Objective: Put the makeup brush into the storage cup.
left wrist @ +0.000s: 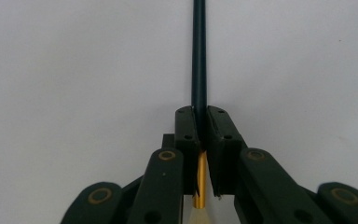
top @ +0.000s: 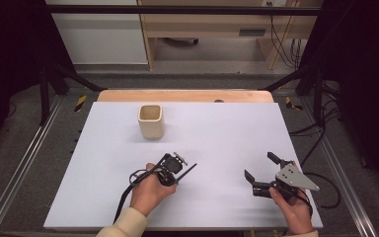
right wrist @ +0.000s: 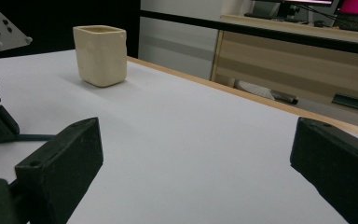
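Observation:
My left gripper is shut on a thin dark pencil; its gold band and pale eraser end sit back between the jaws. From above, this gripper lies low over the white table at front centre, and the pencil pokes out to the right. My right gripper stands open at the front right with nothing between its fingers. A cream square cup stands upright at the back, left of centre, also seen in the right gripper view.
The white table top has a wooden strip along its far edge. Black frame bars and cables surround the table. Beyond it are a wooden desk and monitors.

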Tool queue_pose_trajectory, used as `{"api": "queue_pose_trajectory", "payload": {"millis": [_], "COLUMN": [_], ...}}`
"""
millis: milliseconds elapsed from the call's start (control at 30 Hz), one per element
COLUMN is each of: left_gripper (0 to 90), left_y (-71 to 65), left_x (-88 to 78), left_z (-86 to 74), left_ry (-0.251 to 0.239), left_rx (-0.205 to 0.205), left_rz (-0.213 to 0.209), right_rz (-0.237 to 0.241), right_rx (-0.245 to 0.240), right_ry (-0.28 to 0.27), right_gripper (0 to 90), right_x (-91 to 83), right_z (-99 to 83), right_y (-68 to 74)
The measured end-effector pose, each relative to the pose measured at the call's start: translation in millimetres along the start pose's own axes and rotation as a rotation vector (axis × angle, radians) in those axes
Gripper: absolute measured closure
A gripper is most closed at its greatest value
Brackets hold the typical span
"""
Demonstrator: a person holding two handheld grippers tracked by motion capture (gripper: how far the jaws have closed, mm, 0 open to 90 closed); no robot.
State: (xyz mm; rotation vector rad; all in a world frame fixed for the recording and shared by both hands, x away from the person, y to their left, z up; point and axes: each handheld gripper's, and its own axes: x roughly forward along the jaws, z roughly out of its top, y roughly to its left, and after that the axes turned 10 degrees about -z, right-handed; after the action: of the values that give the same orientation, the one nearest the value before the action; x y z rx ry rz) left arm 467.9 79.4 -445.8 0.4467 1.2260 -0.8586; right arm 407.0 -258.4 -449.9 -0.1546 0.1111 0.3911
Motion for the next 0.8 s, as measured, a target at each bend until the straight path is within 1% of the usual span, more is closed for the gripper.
{"api": "queue_pose_trajectory", "payload": {"millis": [100,200,500,567,667,767,800], "left_gripper": [83.1,83.1,83.2,83.2,83.2,83.2,83.3], "left_y": [0.6,0.7,-1.8,-2.3,-2.9,-4.7,-5.8], "left_x": [-2.2,-4.6,-11.3,-12.6,-13.5,-14.4,-14.8], "left_z": [-0.4,-0.5,0.0,0.5,1.2,1.6,1.8], "left_ry": [-0.008,-0.017,-0.046,-0.052,-0.037,-0.042,-0.053], "left_rx": [0.013,0.015,0.042,0.057,0.079,0.093,0.091], "left_rz": [-0.002,-0.009,-0.013,-0.010,-0.017,-0.006,-0.005], "right_rz": [0.000,0.000,0.000,0.002,0.003,0.003,0.003], "right_rx": [0.002,-0.001,-0.004,-0.007,-0.009,-0.012,-0.011], "right_ry": [0.000,0.001,0.002,0.003,0.004,0.006,0.005], "right_gripper": [2.8,2.8,2.7,2.7,2.7,2.7,2.7], "right_x": [-0.1,0.2,0.2,0.4,0.6,0.6,0.6], "right_z": [0.0,-0.1,-0.1,-0.2,-0.1,-0.1,0.0], "right_y": [-0.1,0.0,0.3,0.4,1.1,1.5,1.5]}}
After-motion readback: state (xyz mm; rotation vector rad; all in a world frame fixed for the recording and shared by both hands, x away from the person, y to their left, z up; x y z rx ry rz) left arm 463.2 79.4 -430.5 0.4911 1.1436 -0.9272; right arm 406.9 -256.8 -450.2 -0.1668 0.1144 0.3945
